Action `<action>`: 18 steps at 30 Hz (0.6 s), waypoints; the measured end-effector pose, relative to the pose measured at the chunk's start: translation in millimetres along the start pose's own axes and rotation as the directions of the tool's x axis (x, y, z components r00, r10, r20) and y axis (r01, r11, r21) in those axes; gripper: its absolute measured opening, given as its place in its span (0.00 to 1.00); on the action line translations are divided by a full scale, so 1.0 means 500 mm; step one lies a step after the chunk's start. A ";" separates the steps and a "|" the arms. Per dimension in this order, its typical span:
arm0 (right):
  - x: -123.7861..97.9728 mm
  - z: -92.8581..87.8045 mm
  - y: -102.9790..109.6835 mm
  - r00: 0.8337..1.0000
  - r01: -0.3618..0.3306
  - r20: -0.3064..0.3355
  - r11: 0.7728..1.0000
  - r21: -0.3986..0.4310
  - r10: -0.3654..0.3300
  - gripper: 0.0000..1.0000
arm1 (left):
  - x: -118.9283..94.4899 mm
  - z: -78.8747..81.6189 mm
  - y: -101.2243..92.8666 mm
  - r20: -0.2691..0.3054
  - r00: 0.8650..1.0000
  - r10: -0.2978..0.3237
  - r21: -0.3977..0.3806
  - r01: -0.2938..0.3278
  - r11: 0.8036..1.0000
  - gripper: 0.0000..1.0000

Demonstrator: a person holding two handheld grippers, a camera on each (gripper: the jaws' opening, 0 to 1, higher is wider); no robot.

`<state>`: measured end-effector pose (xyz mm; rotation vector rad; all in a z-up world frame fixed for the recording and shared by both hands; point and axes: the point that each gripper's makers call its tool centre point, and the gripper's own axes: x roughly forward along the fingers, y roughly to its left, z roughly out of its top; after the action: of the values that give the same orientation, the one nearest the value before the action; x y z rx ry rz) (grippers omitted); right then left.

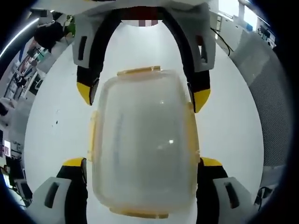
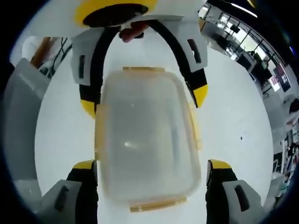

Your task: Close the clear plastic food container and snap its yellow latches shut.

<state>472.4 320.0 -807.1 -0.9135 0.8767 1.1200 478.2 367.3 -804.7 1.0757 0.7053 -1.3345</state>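
The clear plastic food container [image 1: 142, 144] [image 2: 147, 140] lies on the white table [image 1: 51, 126] with its lid on top. Yellow latches [image 1: 139, 71] [image 2: 142, 69] run along its edges. My left gripper [image 1: 142, 163] is open, its yellow-tipped jaws straddling the near end of the container, close beside the side latches. The right gripper [image 1: 144, 97] comes in from the far end, its jaws flanking that end. In the right gripper view my right gripper [image 2: 152, 164] stands open around the near end, and the left gripper [image 2: 145, 101] faces it across the container.
A grey meshed panel [image 1: 273, 112] stands off the table's right edge, with a black cable [image 1: 223, 39] near it. Desks and office clutter [image 1: 23, 70] line the far left. A grey block [image 2: 21, 107] sits at the left of the right gripper view.
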 end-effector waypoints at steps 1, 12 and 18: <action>-0.002 -0.001 0.001 1.000 0.001 0.002 1.000 0.001 -0.001 0.98 | -0.002 0.001 0.001 0.001 1.000 0.003 -0.002 -0.003 1.000 0.99; -0.021 0.006 0.009 0.994 0.075 0.075 0.994 0.084 -0.082 0.92 | -0.020 -0.004 -0.007 0.031 0.998 0.054 -0.057 -0.053 0.997 0.96; -0.024 0.006 0.012 0.989 0.105 0.091 0.990 0.095 -0.114 0.90 | -0.023 -0.011 -0.014 0.038 0.996 0.076 -0.058 -0.074 0.996 0.93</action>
<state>464.2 319.7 -796.0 -0.8165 0.7824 1.0132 470.3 377.6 -797.8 1.0185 0.6629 -1.2616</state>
